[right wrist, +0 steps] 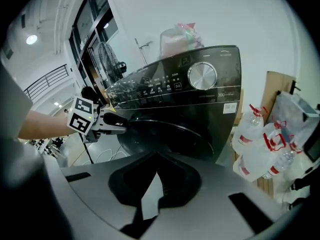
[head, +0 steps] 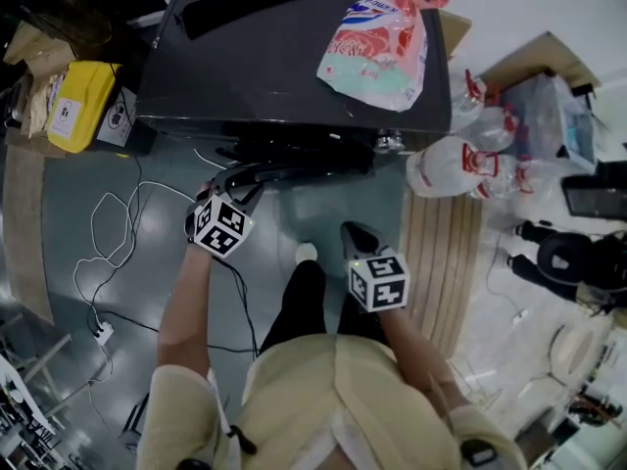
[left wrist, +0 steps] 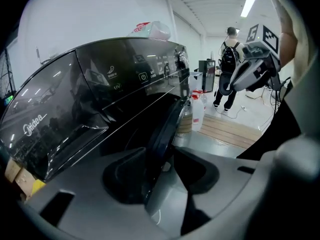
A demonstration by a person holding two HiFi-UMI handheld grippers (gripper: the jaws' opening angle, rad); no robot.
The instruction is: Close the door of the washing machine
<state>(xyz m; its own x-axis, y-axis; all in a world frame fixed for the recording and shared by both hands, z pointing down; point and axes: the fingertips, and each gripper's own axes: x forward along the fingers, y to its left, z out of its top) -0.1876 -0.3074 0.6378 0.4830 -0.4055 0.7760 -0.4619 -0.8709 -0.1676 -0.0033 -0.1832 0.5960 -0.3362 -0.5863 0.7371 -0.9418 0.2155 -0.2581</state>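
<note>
A black front-loading washing machine (head: 284,57) stands ahead of me, its round door (head: 279,172) swung partly out. In the left gripper view the door's rim (left wrist: 167,126) runs edge-on between the jaws of my left gripper (left wrist: 160,156), which stand wide open around it. From above, the left gripper (head: 235,192) sits at the door's free edge. The right gripper view shows the same hold at the door (right wrist: 170,134), with the left gripper (right wrist: 117,126) on its left rim. My right gripper (head: 359,235) hangs shut and empty over the floor, to the right of the door and apart from it.
A red-and-white plastic bag (head: 377,42) lies on the machine's top. Large water bottles (head: 456,164) stand on a wooden pallet (head: 441,253) to the right. White cables (head: 108,233) trail over the floor at left, near a yellow box (head: 78,101). A person (left wrist: 230,59) walks far off.
</note>
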